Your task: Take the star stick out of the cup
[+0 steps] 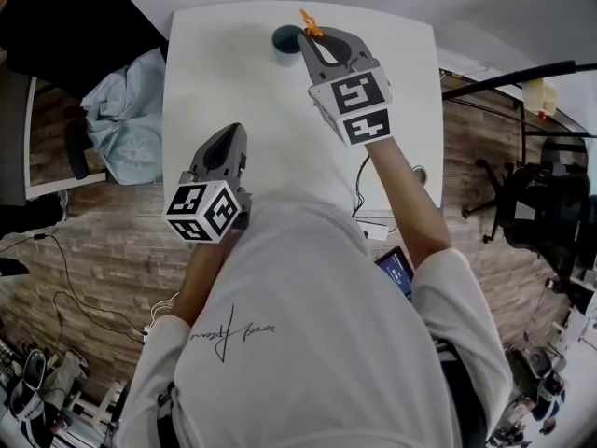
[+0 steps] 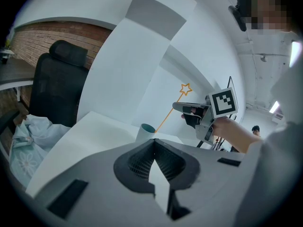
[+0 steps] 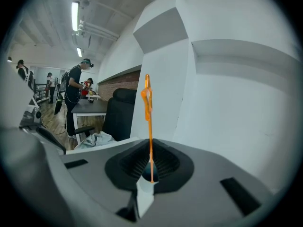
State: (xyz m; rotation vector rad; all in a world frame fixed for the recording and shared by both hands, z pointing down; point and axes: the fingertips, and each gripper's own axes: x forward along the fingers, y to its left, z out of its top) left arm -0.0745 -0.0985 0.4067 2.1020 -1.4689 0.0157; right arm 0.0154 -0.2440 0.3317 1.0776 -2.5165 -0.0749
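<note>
1 cup (image 1: 283, 41); 1 star stick (image 3: 147, 100) (pinched by right gripper (image 1: 313, 37)); left gripper (image 1: 231, 132) closed, empty

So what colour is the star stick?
Orange; the star stick shows best in the right gripper view.

Premises: a white table (image 1: 233, 82) stands beneath both grippers, on a wood-plank floor (image 1: 103, 250). Left of the left gripper (image 1: 227, 138) is a black office chair (image 2: 57, 89) with a pale blue cloth (image 1: 126, 124) lying on it; beyond the chair, a brick wall (image 2: 57, 37). Ahead of the right gripper (image 1: 315, 43) is a white wall with a stepped pillar (image 3: 161, 56). Left of that gripper, well apart: a dark desk (image 3: 90, 109), a person (image 3: 75, 93) standing at it, ceiling strip lights (image 3: 75, 15) lit. To its right, a second black chair (image 1: 536, 194). Cables (image 1: 65, 292) lie on the floor behind the left gripper.
</note>
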